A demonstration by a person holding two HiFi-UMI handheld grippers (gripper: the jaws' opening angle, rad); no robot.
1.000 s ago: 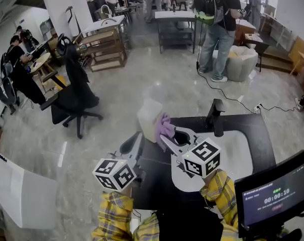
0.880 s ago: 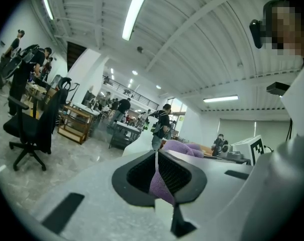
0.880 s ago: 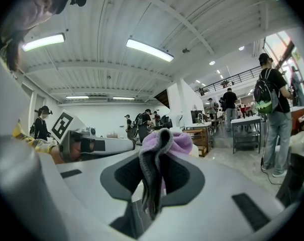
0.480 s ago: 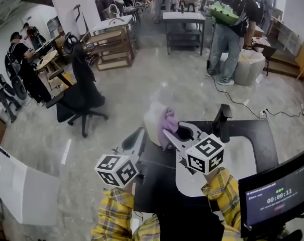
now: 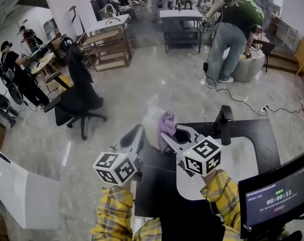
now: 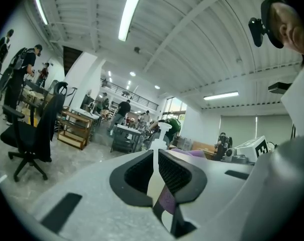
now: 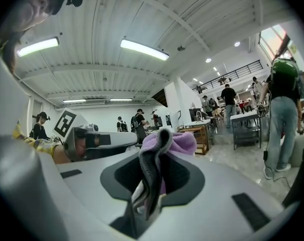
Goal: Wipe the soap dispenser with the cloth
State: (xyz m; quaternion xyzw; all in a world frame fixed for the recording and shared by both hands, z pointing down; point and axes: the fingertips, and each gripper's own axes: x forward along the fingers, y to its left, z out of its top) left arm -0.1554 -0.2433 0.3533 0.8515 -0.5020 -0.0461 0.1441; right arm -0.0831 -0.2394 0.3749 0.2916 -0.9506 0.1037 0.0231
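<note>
Wiping looks in progress: left tool [image 6: 155, 170] clamps the soap dispenser [image 5: 152, 122] mid-frame, and right tool [image 7: 145, 185] pinches the purple cloth [image 5: 166, 123] against it. Probably more sides left.

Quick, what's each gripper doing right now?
Left gripper: closed; whether it pinches the soap dispenser cannot be told.
Right gripper: closed on the purple cloth.

Black countertop [image 5: 255, 128], edged by glossy grey floor [image 5: 141, 84], with white sink basin [image 5: 238, 158] sunk into it. On it, black faucet [image 5: 221, 120] upright at basin's far rim. At near right corner, screen [image 5: 275, 197] showing a timer (its footing out of sight).
</note>
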